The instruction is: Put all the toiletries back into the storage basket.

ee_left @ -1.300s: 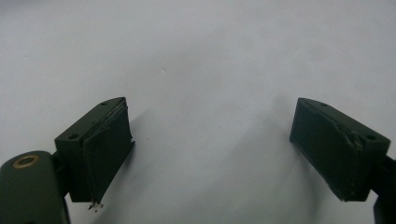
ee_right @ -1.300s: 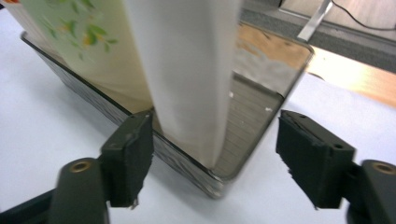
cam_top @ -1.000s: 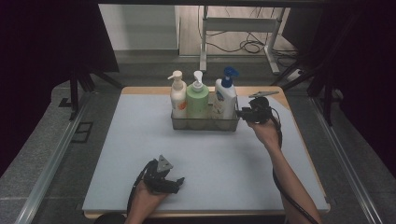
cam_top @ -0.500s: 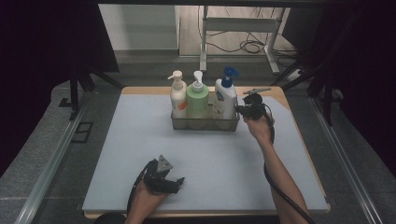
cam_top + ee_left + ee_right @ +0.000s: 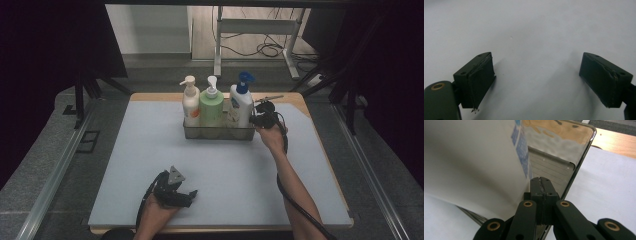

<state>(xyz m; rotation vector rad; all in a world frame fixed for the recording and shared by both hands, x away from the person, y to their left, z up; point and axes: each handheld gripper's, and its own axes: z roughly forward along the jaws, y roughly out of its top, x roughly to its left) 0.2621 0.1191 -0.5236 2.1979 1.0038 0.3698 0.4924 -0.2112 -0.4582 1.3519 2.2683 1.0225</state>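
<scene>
Your right gripper (image 5: 256, 120) sits just right of centre in the high view, pressed up against the right end of the clear plastic caddy (image 5: 218, 133), and its black jaws are closed flat against each other. In the right gripper view the two pads (image 5: 541, 185) meet along one thin seam, with the caddy's smooth glossy end wall (image 5: 564, 152) rising straight ahead of them; whether a thin edge of that wall is pinched between the pads is hard to make out from this angle, so treat it as uncertain. The caddy is a shallow rectangular tub standing on the pale matte mat (image 5: 150, 150) near the top centre of the frame. It holds three upright pump bottles in a row: a slim white one with an orange label (image 5: 190, 102) at the left, a rounder pale green one (image 5: 212, 106) in the middle, and a white one with a blue pump (image 5: 241, 102) at the right, nearest your right gripper. Its broad curved white side fills the left of the right gripper view. Your left gripper (image 5: 189, 196) rests on the mat at the lower centre of the frame, well apart from the caddy, jaws spread wide with only bare mat between their blocky black pads (image 5: 480, 77).
</scene>
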